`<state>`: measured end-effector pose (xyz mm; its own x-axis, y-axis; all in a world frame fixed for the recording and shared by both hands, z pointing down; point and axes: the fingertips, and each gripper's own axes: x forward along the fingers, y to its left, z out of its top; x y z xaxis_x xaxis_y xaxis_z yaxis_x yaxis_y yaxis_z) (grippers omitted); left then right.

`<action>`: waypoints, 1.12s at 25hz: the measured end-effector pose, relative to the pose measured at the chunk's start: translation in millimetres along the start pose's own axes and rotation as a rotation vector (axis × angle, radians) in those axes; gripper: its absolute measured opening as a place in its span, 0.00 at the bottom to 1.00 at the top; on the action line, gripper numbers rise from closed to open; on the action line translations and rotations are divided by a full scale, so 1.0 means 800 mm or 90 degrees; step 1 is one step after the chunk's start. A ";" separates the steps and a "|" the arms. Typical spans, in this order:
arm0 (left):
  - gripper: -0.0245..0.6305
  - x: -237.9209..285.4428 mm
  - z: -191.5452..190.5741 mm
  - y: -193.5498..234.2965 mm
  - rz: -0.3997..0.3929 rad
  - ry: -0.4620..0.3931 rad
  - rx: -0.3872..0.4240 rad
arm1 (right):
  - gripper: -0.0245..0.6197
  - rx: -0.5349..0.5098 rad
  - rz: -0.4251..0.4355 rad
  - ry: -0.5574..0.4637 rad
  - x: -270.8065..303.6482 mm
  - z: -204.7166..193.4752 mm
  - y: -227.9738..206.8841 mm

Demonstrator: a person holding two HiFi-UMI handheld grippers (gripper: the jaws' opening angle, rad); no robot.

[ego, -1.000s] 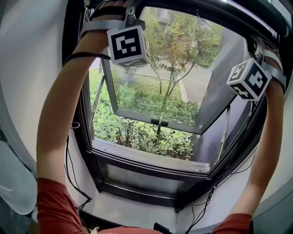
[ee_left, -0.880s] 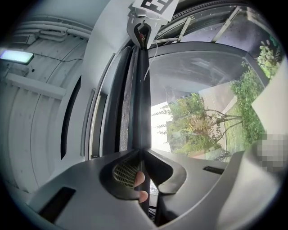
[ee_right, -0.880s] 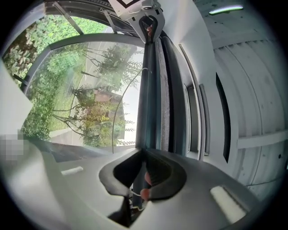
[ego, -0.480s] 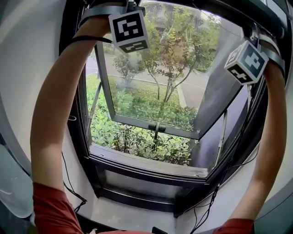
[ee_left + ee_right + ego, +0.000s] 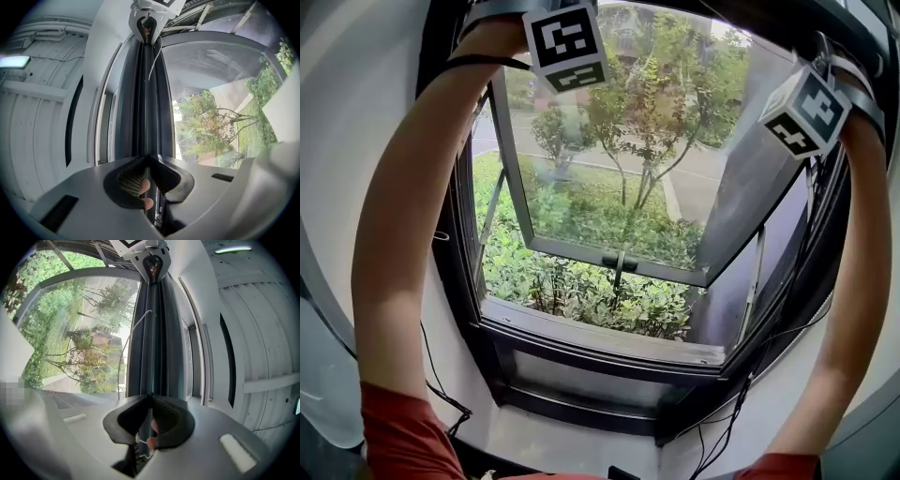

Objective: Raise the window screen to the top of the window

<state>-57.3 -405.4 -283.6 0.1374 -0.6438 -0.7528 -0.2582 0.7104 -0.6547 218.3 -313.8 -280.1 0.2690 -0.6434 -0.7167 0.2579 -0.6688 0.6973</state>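
Note:
The window screen's dark pull bar [image 5: 146,103] runs straight away from my left gripper [image 5: 149,158], whose jaws are shut on its near end. At the bar's far end the other gripper's white body [image 5: 150,18] shows. In the right gripper view the same bar [image 5: 152,343] leads off from my right gripper [image 5: 150,397], which is also shut on it. In the head view only the marker cubes show, the left cube [image 5: 565,42] and the right cube [image 5: 806,111], both high at the window's top. The jaws and the bar are past that view's upper edge.
The glass sash [image 5: 619,169] is swung outward on side stays, with trees and shrubs beyond it. The dark window frame and sill [image 5: 600,342] lie below. Thin cables [image 5: 441,375] hang along both sides of the frame. White wall panels flank the window.
Both arms have gone up: the two marker cubes sit higher in the head view. More of the open window shows below them.

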 end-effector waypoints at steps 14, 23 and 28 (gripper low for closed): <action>0.12 -0.031 0.006 -0.008 0.025 -0.027 -0.034 | 0.17 0.075 0.011 -0.054 -0.035 0.008 0.021; 0.12 -0.091 -0.015 -0.065 -0.017 -0.042 -0.166 | 0.17 0.172 0.033 -0.099 -0.093 0.008 0.079; 0.14 -0.129 -0.034 -0.119 -0.048 -0.027 -0.242 | 0.17 0.213 0.067 -0.094 -0.121 -0.004 0.129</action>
<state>-72.5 -414.6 -141.7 0.2061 -0.6721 -0.7112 -0.5813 0.5006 -0.6415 221.5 -319.3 -138.6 0.1357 -0.7454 -0.6527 -0.0879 -0.6653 0.7414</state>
